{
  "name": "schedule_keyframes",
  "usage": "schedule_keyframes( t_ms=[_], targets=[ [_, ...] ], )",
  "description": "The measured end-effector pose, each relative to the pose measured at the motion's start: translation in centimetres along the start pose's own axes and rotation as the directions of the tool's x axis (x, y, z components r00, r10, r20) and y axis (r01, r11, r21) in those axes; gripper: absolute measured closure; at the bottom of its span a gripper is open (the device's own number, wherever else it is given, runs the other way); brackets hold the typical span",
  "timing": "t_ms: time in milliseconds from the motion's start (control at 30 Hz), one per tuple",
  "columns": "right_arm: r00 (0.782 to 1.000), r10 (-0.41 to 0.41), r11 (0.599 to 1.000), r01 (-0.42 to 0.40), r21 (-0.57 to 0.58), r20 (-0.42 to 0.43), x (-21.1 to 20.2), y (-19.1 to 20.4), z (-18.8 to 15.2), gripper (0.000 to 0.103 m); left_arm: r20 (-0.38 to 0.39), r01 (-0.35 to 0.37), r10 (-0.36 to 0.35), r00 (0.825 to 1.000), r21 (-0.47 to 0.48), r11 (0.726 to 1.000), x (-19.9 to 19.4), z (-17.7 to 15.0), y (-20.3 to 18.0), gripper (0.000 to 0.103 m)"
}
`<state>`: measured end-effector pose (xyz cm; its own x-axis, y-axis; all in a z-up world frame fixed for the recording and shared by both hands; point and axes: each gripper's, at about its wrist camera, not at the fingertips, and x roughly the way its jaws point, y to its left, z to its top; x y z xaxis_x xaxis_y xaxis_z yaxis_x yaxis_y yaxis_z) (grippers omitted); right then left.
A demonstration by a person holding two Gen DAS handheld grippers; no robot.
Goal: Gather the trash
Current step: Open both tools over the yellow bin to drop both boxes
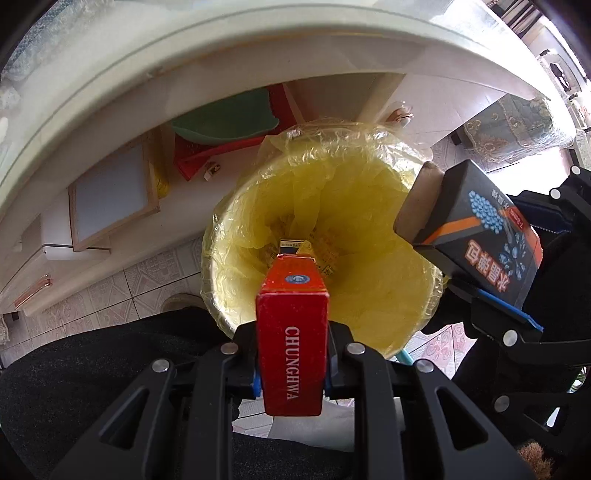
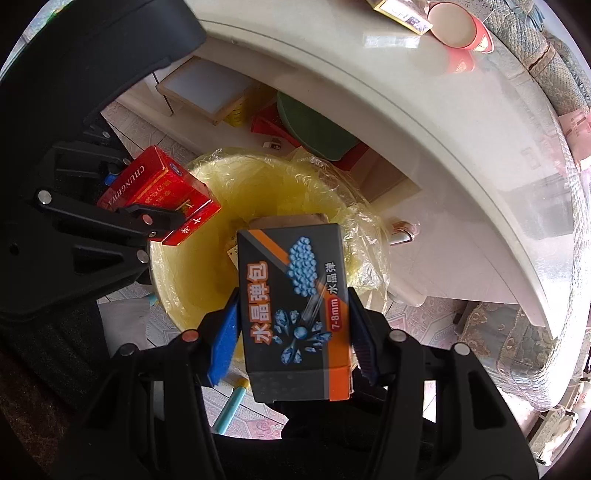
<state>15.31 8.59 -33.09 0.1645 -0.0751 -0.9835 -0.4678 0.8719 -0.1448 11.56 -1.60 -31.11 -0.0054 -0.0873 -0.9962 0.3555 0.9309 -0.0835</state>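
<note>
Left gripper [image 1: 291, 354]: clamped on red CHUNGHWA carton [image 1: 291, 328], pads pressed to both its sides; carton stuck forward over the bin's near rim.
Right gripper [image 2: 293, 332]: clamped on dark box [image 2: 291, 310], orange stripe, blue pads against both flanks; box hung above the bin opening.
Bin [image 1: 236, 206]: yellow liner [image 1: 369, 229], some packaging at the bottom.
Surroundings: white table [image 2: 424, 122] beside the bin; pink cup [image 2: 461, 29] on it.
</note>
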Motion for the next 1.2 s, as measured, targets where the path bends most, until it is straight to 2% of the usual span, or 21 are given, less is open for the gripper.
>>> schedule_keyframes(
  t_ms=[267, 400, 500, 667, 733, 867, 967, 1200],
  targets=[
    [0.999, 0.013, 1.000, -0.012, 0.021, -0.053, 3.9, -0.3, 0.1, 0.050, -0.035, 0.022, -0.022, 0.999, -0.012, 1.000, 3.4, 0.1, 0.4, 0.081],
    [0.997, 0.027, 0.999, -0.025, 0.027, -0.077, 5.8, 0.0, -0.2, 0.050, -0.070, 0.070, -0.071, 0.995, -0.024, 0.997, 4.8, 0.5, 0.7, 0.081],
    [0.995, 0.037, 0.999, -0.034, 0.032, -0.088, 6.6, -0.1, 0.2, 0.050, -0.076, 0.046, -0.048, 0.996, -0.024, 0.999, 5.5, 0.7, 0.9, 0.081],
    [0.991, 0.073, 0.996, -0.068, 0.052, -0.110, 8.3, 0.0, 0.0, 0.050, -0.100, 0.051, -0.054, 0.994, -0.032, 0.998, 6.8, 0.9, 1.0, 0.081],
    [0.987, 0.096, 0.994, -0.089, 0.056, -0.125, 9.0, -0.1, -0.3, 0.050, -0.121, 0.072, -0.077, 0.990, -0.044, 0.996, 7.6, 1.0, 1.1, 0.081],
    [0.983, 0.121, 0.991, -0.113, 0.066, -0.138, 10.0, 0.0, -0.6, 0.050, -0.130, 0.052, -0.059, 0.990, -0.055, 0.997, 8.5, 1.3, 1.4, 0.081],
    [0.980, 0.127, 0.991, -0.118, 0.066, -0.151, 10.6, 0.1, -0.6, 0.050, -0.137, 0.081, -0.090, 0.987, -0.067, 0.994, 8.8, 1.5, 1.4, 0.081],
    [0.978, 0.135, 0.990, -0.125, 0.071, -0.158, 11.4, 0.1, -0.4, 0.050, -0.146, 0.060, -0.069, 0.987, -0.061, 0.996, 9.3, 1.6, 1.0, 0.081]
  ],
)
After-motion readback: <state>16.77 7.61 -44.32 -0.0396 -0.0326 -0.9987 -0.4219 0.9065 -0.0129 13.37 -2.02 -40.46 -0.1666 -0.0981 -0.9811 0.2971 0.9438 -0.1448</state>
